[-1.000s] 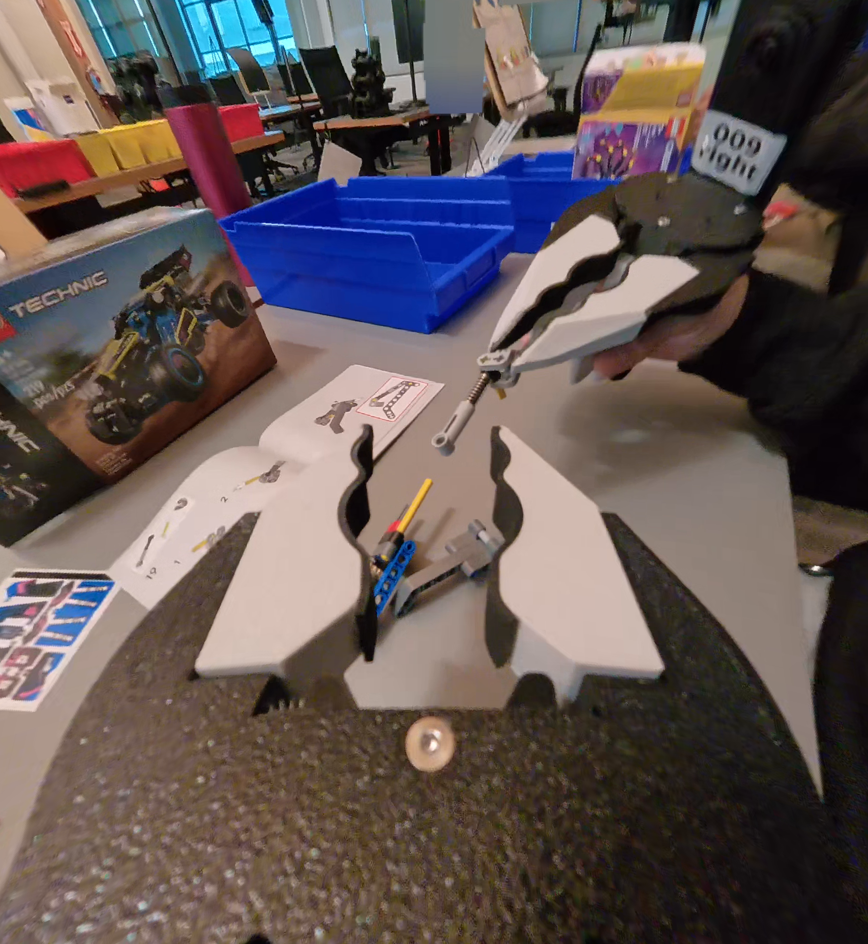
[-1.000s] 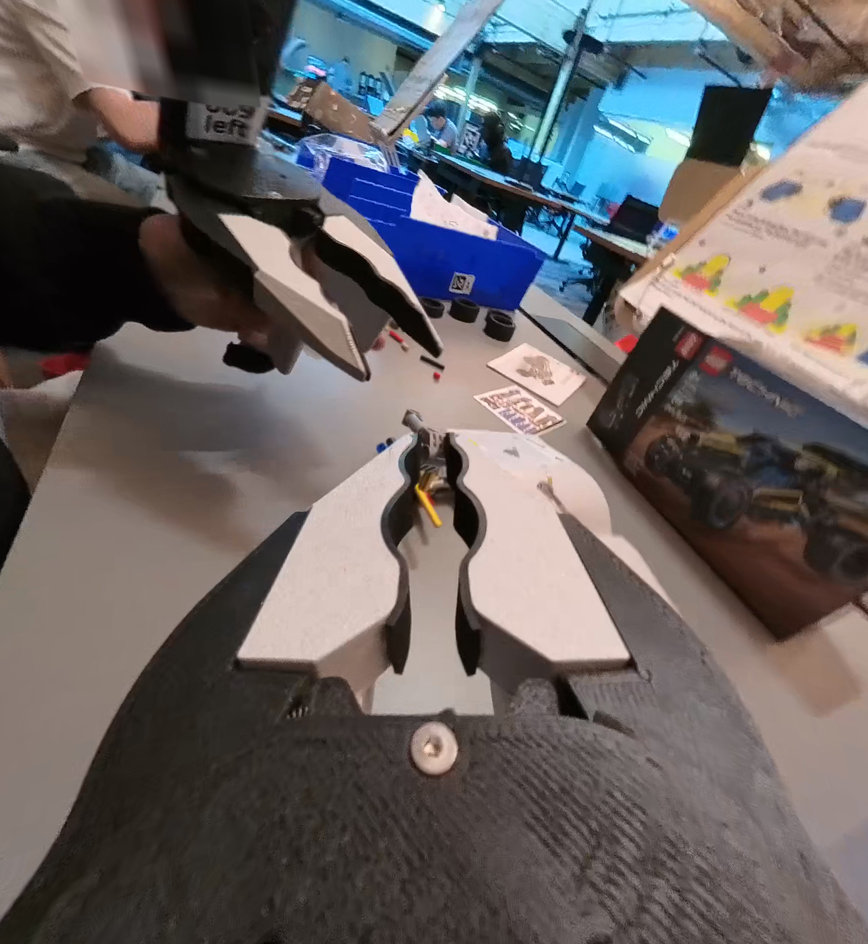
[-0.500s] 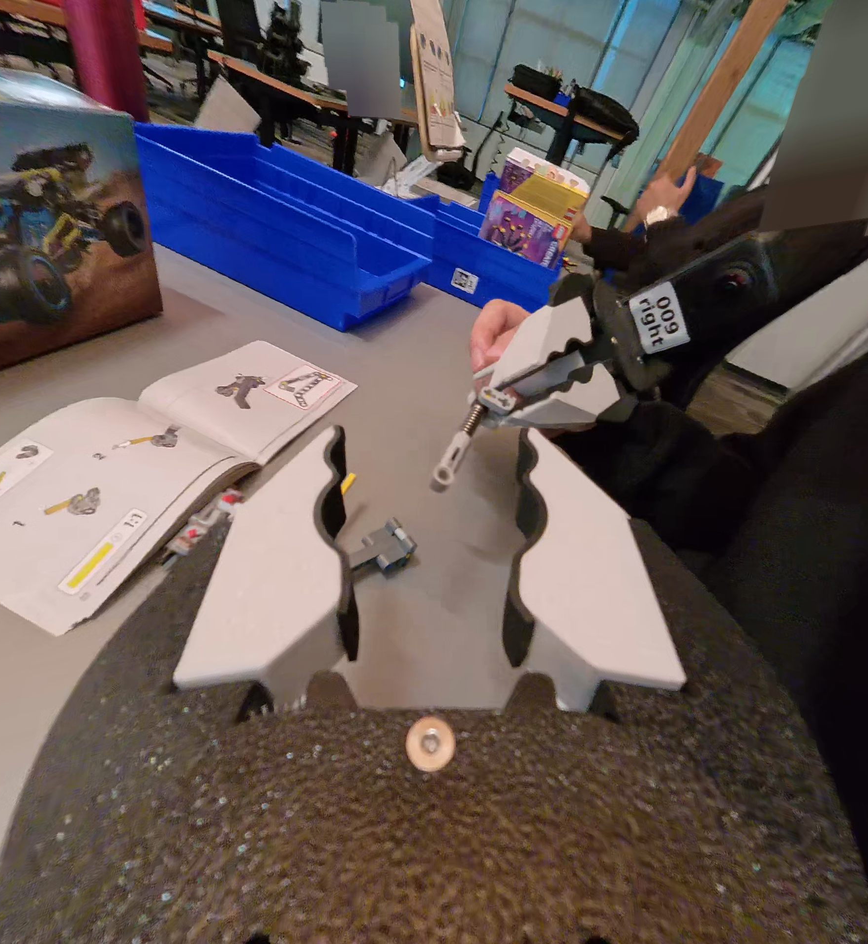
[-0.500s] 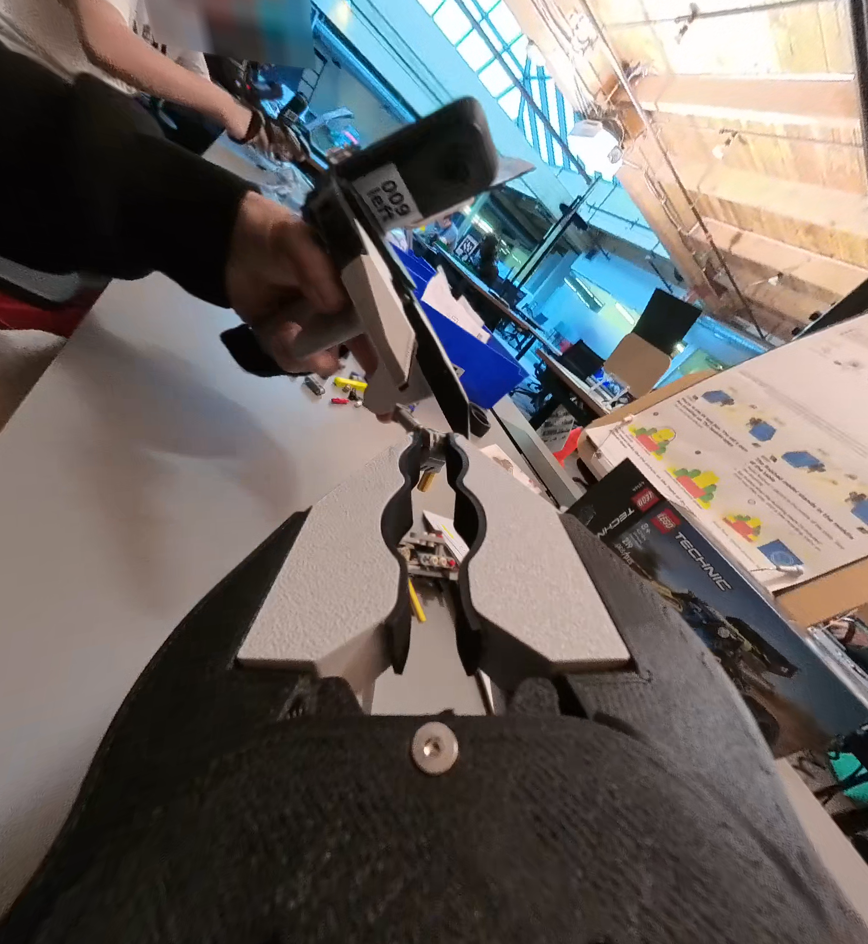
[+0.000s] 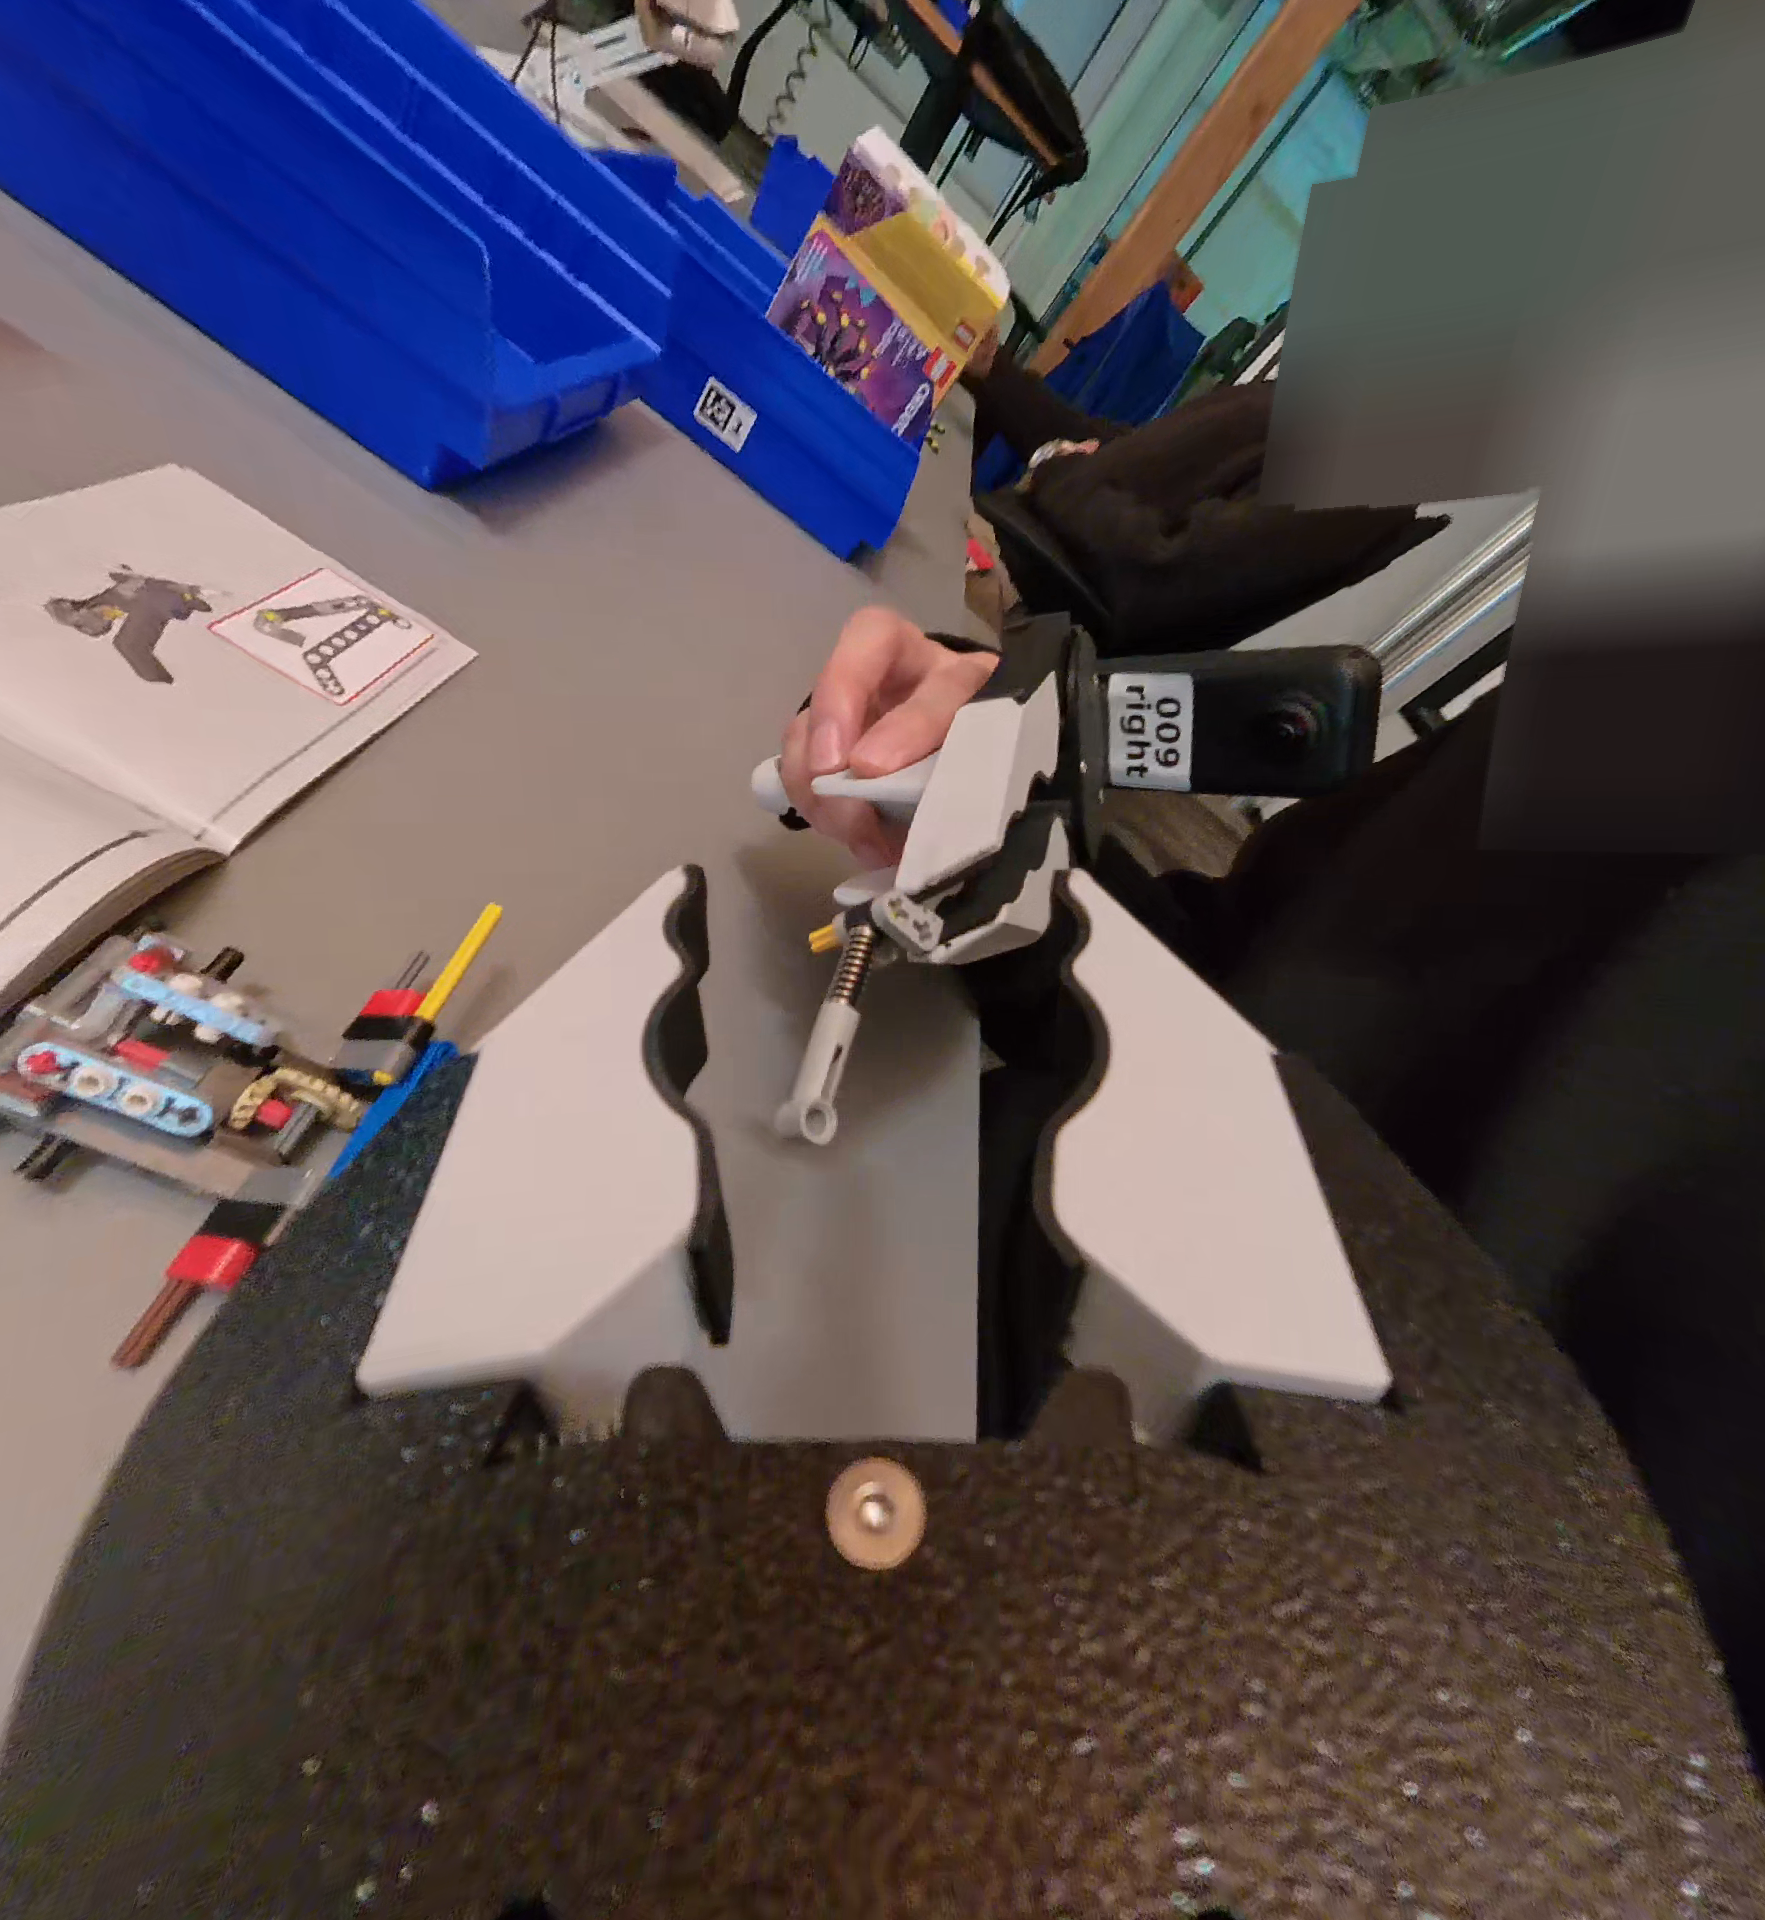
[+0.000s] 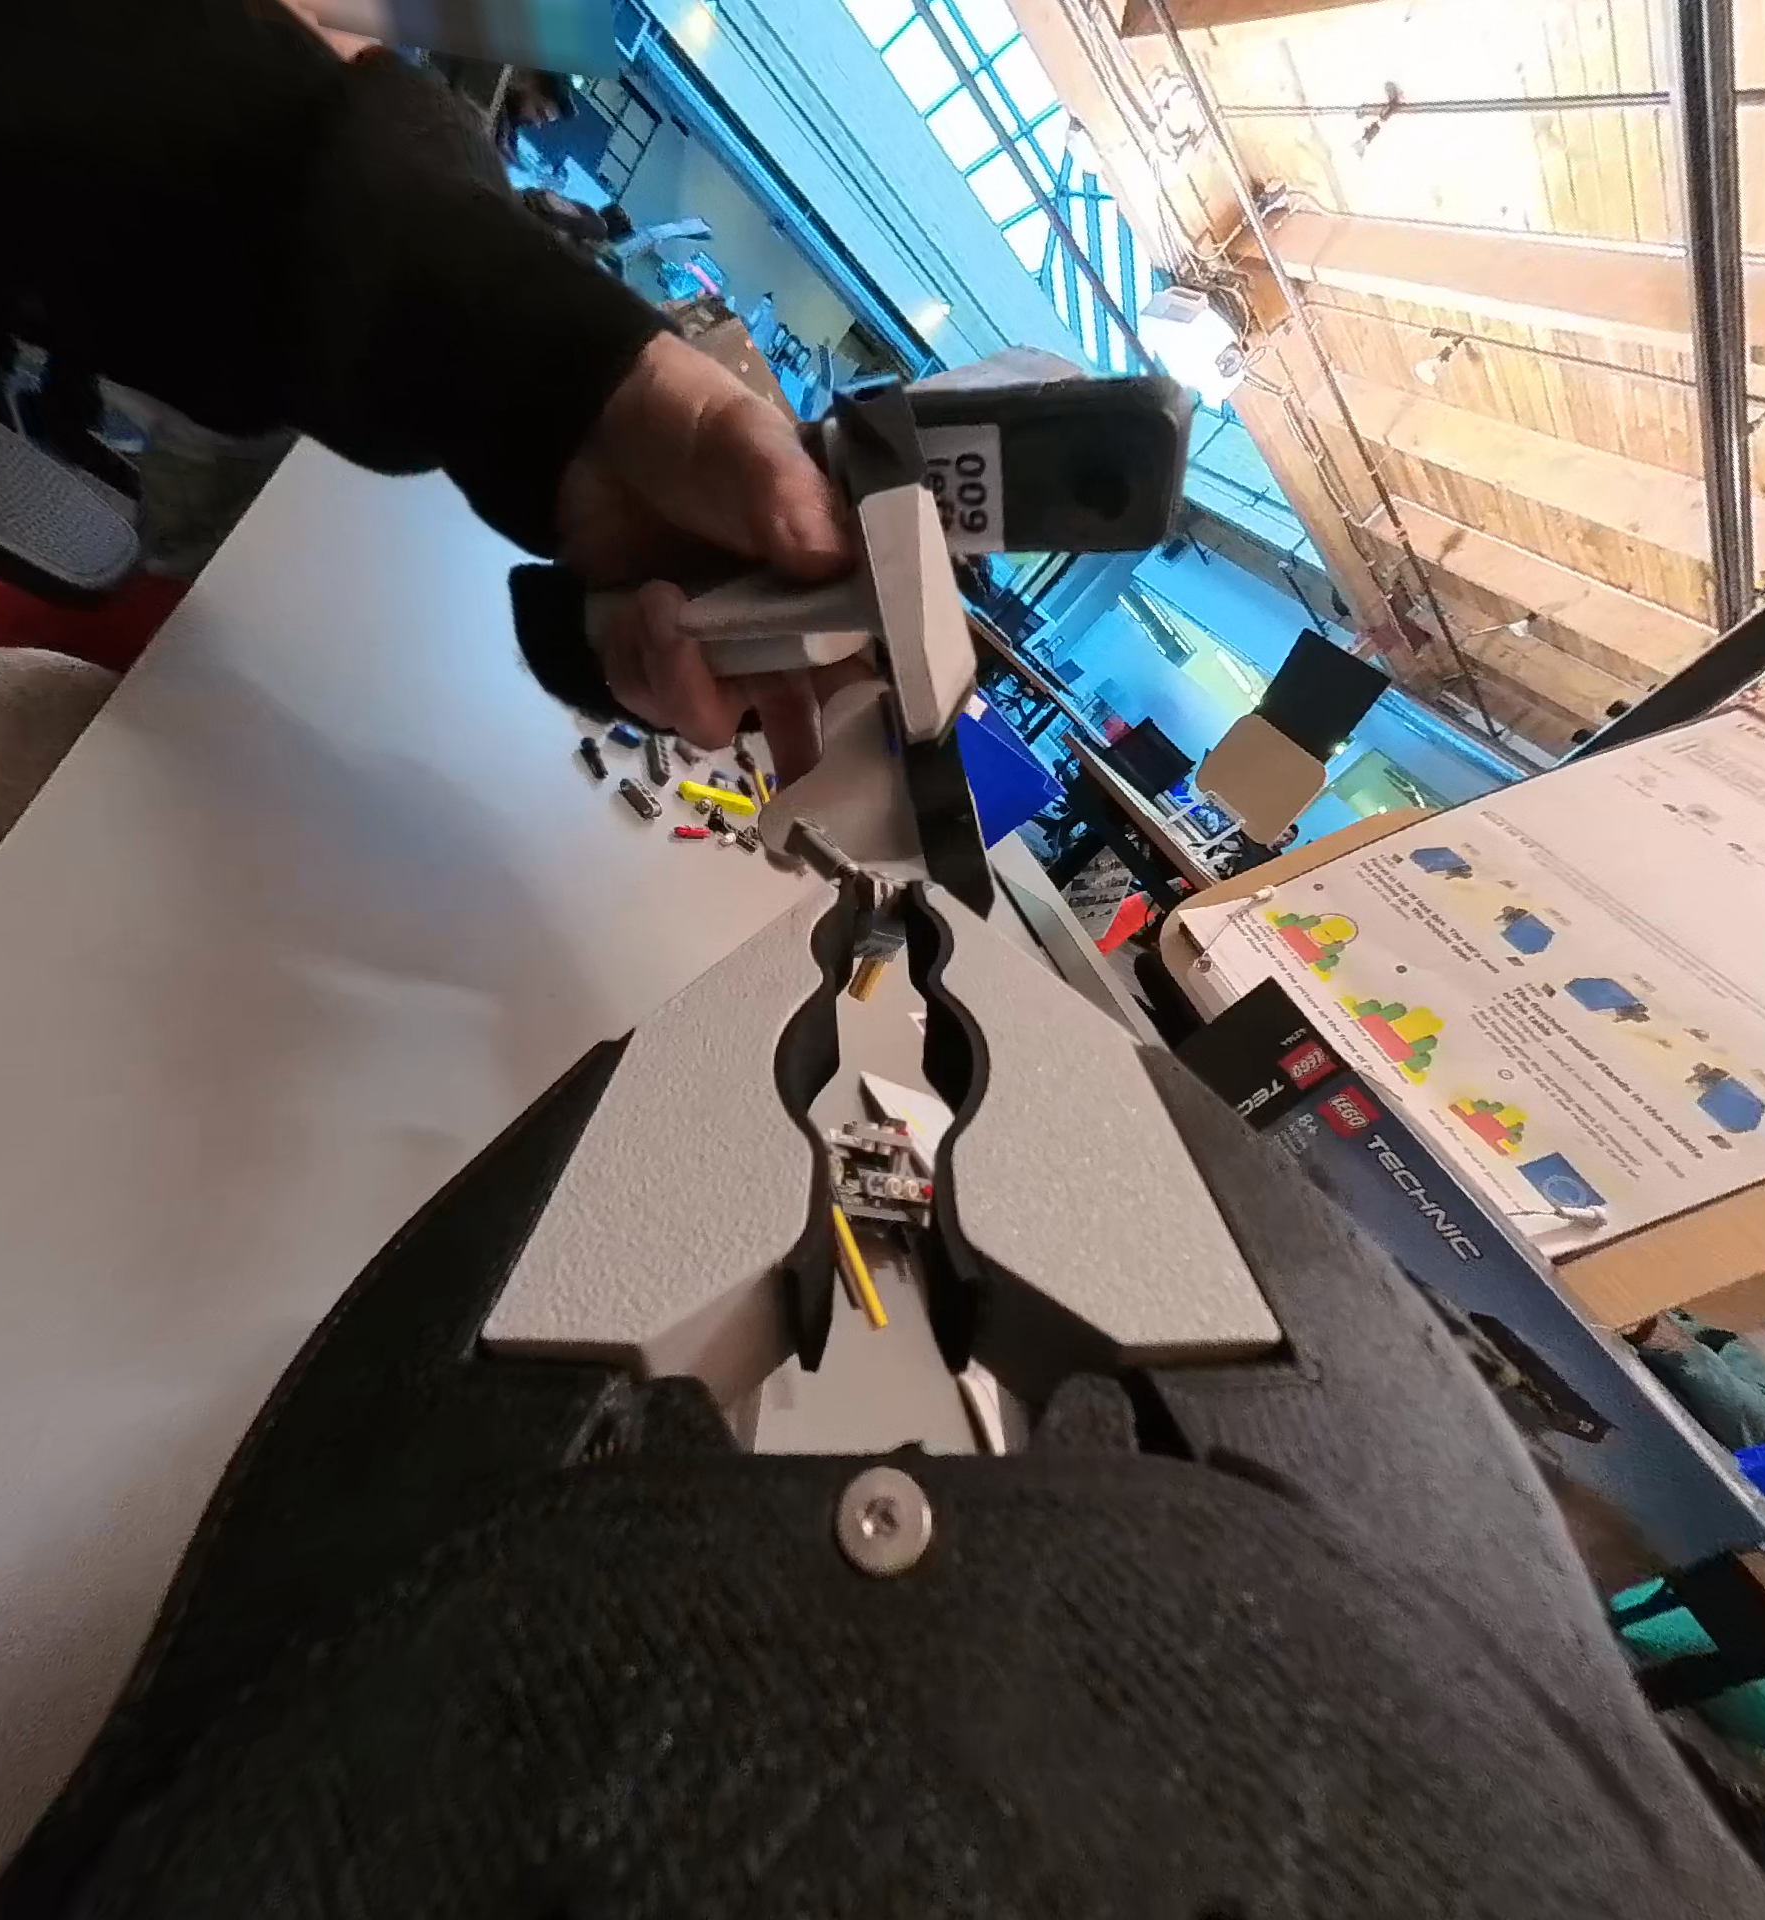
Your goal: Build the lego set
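Observation:
My right gripper (image 6: 873,909) is shut on a grey shock absorber with a metal spring (image 6: 878,935), gripping its upper end. In the left wrist view the right gripper (image 5: 925,920) holds the shock absorber (image 5: 826,1039) slanting down between the fingers of my left gripper (image 5: 878,883), which is open and empty. The shock absorber's lower eye hangs just above the table. In the right wrist view the left gripper (image 6: 919,727) is close above my right fingertips. The part-built model (image 5: 130,1070) lies on the table to the left.
An open instruction booklet (image 5: 130,675) lies behind the model, with blue bins (image 5: 338,208) farther back. A yellow axle (image 5: 457,961) and a red and black piece (image 5: 208,1257) lie near the model. Loose small parts (image 6: 691,800) and the set's box (image 6: 1377,1143) show in the right wrist view. The grippers are tip to tip, or close to it.
My left gripper has swung right, away from the model, and closed in on the right gripper. The shock absorber now hangs between the left fingers. The right gripper keeps its hold.

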A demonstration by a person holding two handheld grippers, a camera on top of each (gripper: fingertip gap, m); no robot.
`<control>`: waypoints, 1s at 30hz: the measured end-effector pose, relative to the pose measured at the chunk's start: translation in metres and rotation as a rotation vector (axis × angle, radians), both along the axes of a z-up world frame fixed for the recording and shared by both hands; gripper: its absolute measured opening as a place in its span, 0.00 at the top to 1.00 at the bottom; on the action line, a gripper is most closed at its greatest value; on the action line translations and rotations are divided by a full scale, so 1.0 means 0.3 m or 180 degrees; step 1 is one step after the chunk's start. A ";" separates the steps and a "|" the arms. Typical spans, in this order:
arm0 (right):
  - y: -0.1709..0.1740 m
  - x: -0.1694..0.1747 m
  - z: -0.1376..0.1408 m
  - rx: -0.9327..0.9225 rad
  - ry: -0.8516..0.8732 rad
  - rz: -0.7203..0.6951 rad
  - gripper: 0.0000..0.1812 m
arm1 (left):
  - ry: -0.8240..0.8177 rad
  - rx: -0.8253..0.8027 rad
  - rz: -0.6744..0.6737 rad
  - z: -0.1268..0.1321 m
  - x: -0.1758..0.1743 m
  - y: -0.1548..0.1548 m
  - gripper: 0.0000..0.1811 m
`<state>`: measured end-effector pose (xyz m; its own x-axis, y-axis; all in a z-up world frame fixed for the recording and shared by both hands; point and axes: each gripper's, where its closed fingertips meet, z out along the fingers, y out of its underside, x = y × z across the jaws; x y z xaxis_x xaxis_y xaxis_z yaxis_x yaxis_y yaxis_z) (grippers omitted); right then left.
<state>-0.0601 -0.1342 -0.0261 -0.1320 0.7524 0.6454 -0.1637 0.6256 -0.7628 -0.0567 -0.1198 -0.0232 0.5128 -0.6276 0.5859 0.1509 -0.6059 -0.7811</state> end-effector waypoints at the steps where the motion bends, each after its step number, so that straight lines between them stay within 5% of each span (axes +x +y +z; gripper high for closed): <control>1: 0.007 -0.002 -0.002 0.0001 0.0007 -0.0041 0.96 | 0.0044 -0.0027 -0.0025 -0.003 -0.003 -0.003 0.65; 10: 0.030 0.005 0.013 0.0118 0.0122 -0.0198 0.96 | 0.0017 -0.0056 -0.0185 0.026 0.009 -0.013 0.65; 17: -0.005 0.011 0.055 0.0640 0.0351 -0.0310 0.96 | 0.0521 0.0125 -0.0389 0.064 0.012 -0.025 0.60; 22: -0.048 0.007 0.077 0.1143 0.0409 -0.0392 0.96 | 0.0839 0.0231 -0.0711 0.057 0.043 -0.061 0.66; 25: -0.080 0.009 0.083 0.1320 0.0393 -0.0315 0.97 | 0.0713 0.0164 -0.1036 0.068 0.068 -0.111 0.72; 30: -0.130 0.010 0.119 0.1494 0.0490 -0.0267 0.96 | 0.0456 -0.0025 -0.1387 0.065 0.063 -0.155 0.63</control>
<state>-0.0571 -0.1733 0.0096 0.0400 0.3801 0.9241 -0.1865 0.9114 -0.3668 -0.0377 -0.1661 -0.0038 0.2781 -0.7986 0.5338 -0.2287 -0.5948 -0.7707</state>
